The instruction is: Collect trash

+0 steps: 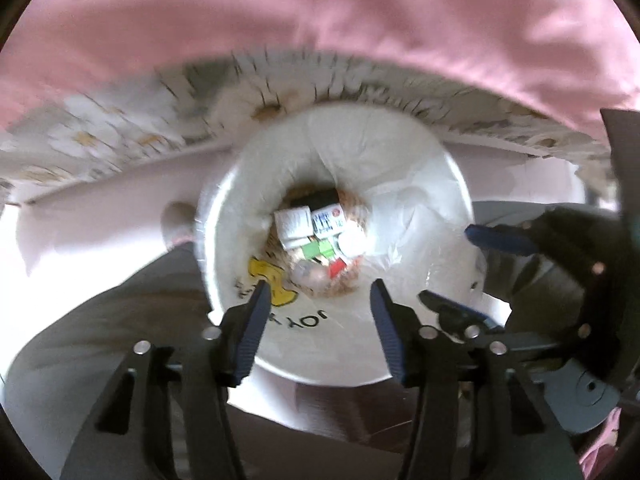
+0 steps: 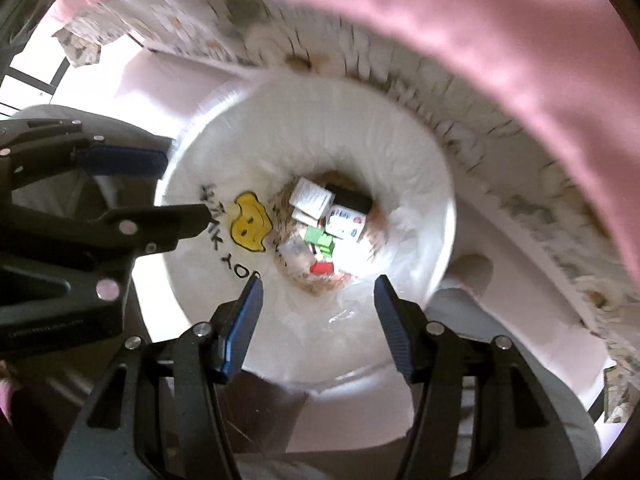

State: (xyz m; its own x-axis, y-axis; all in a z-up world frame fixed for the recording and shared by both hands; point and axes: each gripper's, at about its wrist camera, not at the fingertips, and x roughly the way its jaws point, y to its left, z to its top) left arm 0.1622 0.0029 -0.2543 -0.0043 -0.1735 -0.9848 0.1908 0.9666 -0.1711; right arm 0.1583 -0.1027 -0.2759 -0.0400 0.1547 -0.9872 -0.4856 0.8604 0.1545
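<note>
Hovering over the bin, the left gripper (image 1: 318,292) and right gripper (image 2: 318,286) both have jaws apart with nothing between them, so the drop-off step looks done; the trash (image 1: 320,236) sits at the bottom of the bag-lined bin (image 2: 412,152). Next move's probably finding more rubbish. Only the right view shows the bag's whole smiley print (image 2: 250,222).

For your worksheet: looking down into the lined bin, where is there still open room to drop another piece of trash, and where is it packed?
Free: the bin liner's white sloping sides all around. Crowded: the bottom middle, where white packets, a green piece and a red piece pile together. Both the left gripper and the right gripper are open and empty.
</note>
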